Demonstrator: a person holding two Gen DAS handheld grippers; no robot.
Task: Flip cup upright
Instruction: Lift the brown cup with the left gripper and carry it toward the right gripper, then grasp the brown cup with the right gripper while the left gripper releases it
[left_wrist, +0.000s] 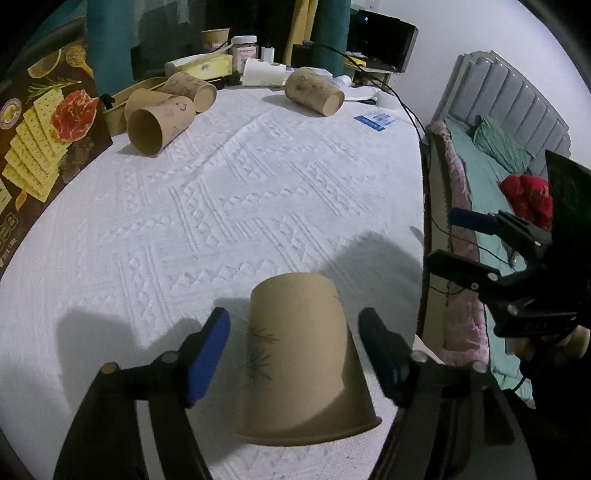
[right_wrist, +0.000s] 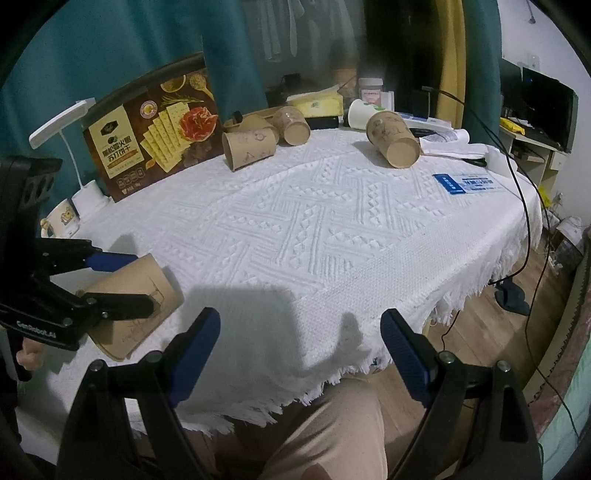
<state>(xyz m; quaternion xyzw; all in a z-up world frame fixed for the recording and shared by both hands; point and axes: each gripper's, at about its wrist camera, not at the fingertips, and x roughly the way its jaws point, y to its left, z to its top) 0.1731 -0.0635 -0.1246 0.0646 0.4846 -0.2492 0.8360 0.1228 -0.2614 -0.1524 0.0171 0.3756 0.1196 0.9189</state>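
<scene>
Cups everywhere on this table (right_wrist: 314, 236), so let's sweep from the left. Cracker box (right_wrist: 155, 136) stands at the far left edge, propped like a backdrop. Next to it, a pair of cups (right_wrist: 266, 136) lie on their sides, mouths toward us, and a third cup (right_wrist: 393, 142) lies further right, all waiting their turn, I'd guess.

Now the action: the near cup (left_wrist: 303, 354) sits on the cloth close to the front edge, mouth low and base tipped up and away. The left gripper (left_wrist: 295, 350) brackets it, fingers (left_wrist: 210, 354) spread with a clear gap on either side, touching nothing. That straddle looks like the set-up for a pinch on the walls, ready to turn it over.

Right gripper (right_wrist: 301, 354) hovers past the table's fringe above the person's lap, fingers wide apart and empty, likely parked out of the way.

Left wrist view gives the gaps beside the cup; the right wrist view shows it from the side instead, one left finger lying across its wall, plus the fringe and floor the other view misses.
</scene>
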